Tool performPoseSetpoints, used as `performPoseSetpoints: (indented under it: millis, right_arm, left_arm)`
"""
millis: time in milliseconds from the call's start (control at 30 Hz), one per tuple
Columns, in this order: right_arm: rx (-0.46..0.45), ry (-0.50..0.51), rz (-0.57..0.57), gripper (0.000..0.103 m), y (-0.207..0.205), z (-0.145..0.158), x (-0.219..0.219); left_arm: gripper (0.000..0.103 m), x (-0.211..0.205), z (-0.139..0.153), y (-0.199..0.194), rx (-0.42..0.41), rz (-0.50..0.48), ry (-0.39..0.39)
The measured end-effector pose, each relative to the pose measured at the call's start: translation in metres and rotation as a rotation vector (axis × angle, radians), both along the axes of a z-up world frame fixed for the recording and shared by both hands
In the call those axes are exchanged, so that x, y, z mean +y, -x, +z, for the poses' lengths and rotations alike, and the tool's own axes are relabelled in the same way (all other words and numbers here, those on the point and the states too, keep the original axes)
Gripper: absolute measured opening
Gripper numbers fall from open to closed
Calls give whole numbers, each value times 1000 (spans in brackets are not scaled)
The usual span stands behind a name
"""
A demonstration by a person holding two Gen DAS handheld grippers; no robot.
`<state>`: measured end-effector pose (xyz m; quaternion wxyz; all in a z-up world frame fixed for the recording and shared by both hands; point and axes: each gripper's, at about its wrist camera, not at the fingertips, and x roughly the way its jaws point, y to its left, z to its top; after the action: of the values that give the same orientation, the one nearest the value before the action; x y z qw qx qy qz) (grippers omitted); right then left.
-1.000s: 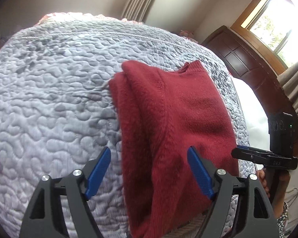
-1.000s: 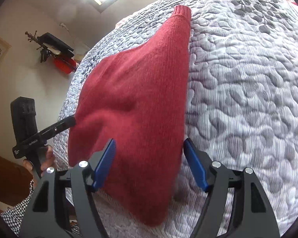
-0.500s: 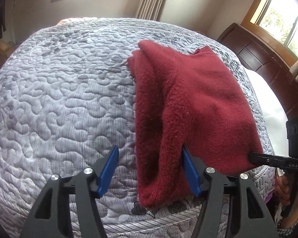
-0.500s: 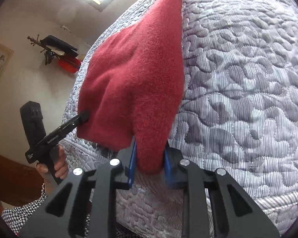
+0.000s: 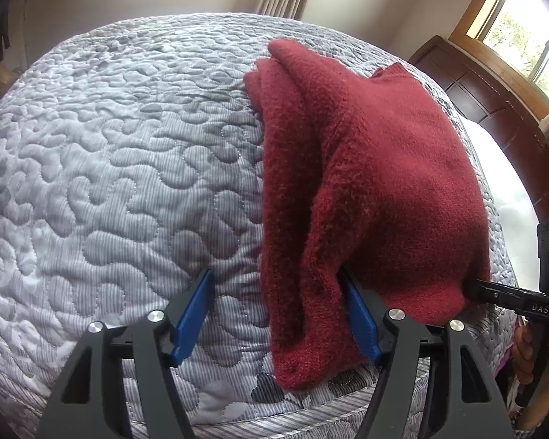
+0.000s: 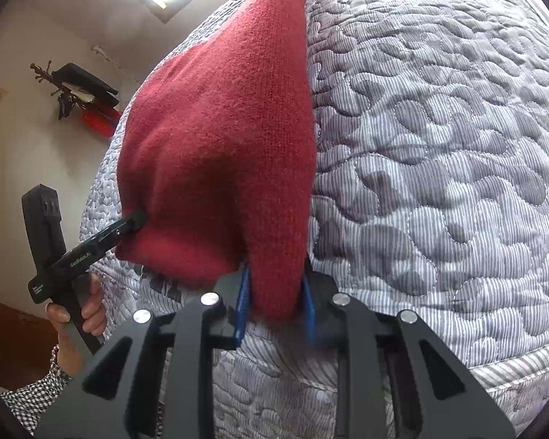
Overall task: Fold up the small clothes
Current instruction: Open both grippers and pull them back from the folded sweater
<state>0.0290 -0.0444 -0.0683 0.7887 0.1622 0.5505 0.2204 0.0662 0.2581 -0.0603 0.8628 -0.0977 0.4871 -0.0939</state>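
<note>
Red sweater (image 5: 377, 183) lies on the quilted bed (image 5: 128, 183), near its front edge, already doubled lengthwise. Judged soft, thick and light; it should sag between holds, so the two near corners are the places to take.

Right gripper (image 6: 274, 307): jaws narrow, clamped on the near right corner of the sweater.

Left gripper (image 5: 278, 322): jaws wide, straddling the near left corner; right pad touches fabric, left pad clear. Not yet clamped.

A: left hand-held gripper (image 5: 278, 320)?
B: jaws apart, straddling near corner of the red sweater (image 5: 369, 183).
A: sweater state?
B: folded, lying on grey quilted bed (image 5: 128, 168). Right hand-held gripper (image 5: 470, 289) pinching its other corner.
</note>
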Motion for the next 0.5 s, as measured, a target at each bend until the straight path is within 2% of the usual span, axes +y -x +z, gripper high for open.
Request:
performPoseSetpoints:
  millis: [100,167,233,300,400,500]
  right_arm:
    - [-32,30,-19,35,8,8,8]
    - [-57,75,-35,49,15,14,13]
    - [-85,129,-44,77,26,19,19]
    - [-107,200,-59,90,37,23,26]
    - [-133,285,-76,93,51,24,33]
    - [-131,300,-95,96,63,24,32]
  left_arm:
    - [81,2,7,8,-5,38,-12]
    - [88,2,11,16,-1,60,-44]
    - [91,2,15,23,0,69,-75]
    - [94,1,17,32,12,83,-100]
    - [95,0,20,46,25,112,-137]
    - [97,-2,23,59,19,135,-201]
